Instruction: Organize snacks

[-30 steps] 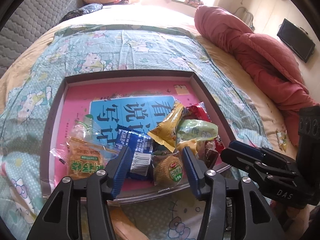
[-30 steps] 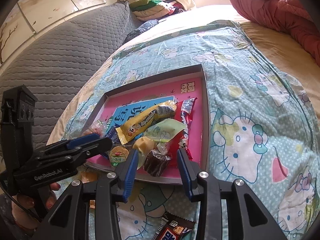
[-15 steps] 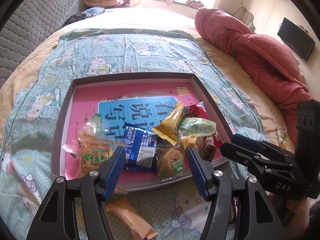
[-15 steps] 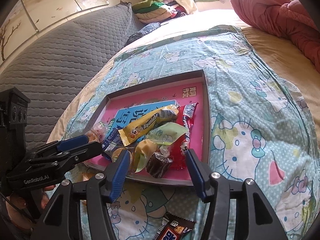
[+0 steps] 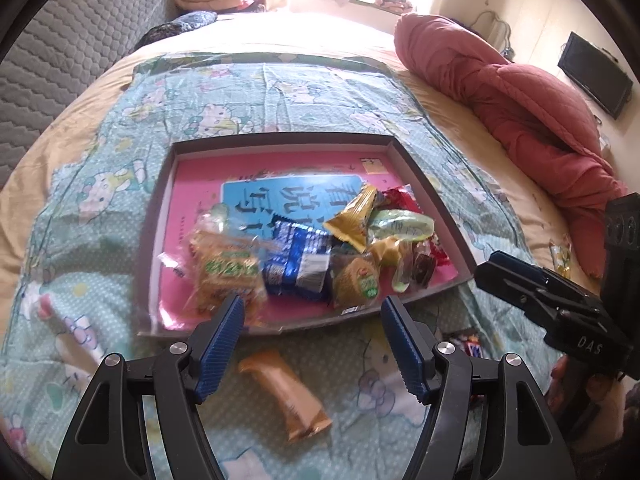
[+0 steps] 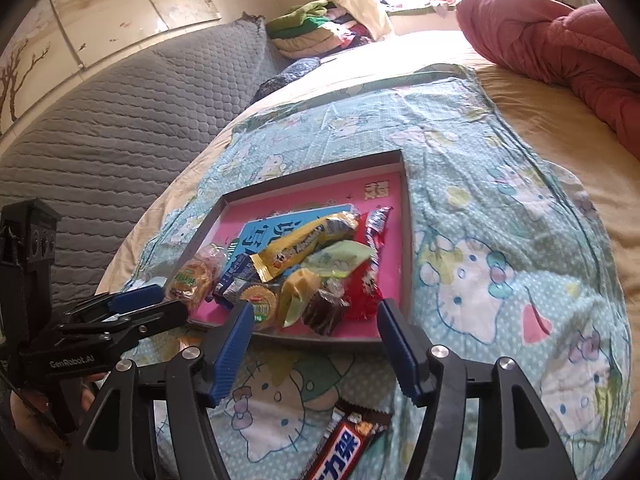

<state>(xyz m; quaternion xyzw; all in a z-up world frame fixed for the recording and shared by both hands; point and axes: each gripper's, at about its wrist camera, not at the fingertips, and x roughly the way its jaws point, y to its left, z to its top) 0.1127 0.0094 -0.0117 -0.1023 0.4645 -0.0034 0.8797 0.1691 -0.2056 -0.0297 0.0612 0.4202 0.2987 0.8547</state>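
Tray [image 5: 436,204] on the bed is holding most snacks [image 5: 316,256]; orange packet [image 5: 286,394] and chocolate bar [image 6: 344,444] are lying outside awaiting collection; left gripper [image 5: 312,340] and right gripper [image 6: 316,344] are hovering, fingers spread wide, gripping nothing.

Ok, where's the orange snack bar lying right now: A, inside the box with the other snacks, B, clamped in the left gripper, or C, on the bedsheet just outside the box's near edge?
C: the orange snack bar lies on the bedsheet in front of the box, and the left gripper above it is open and empty.
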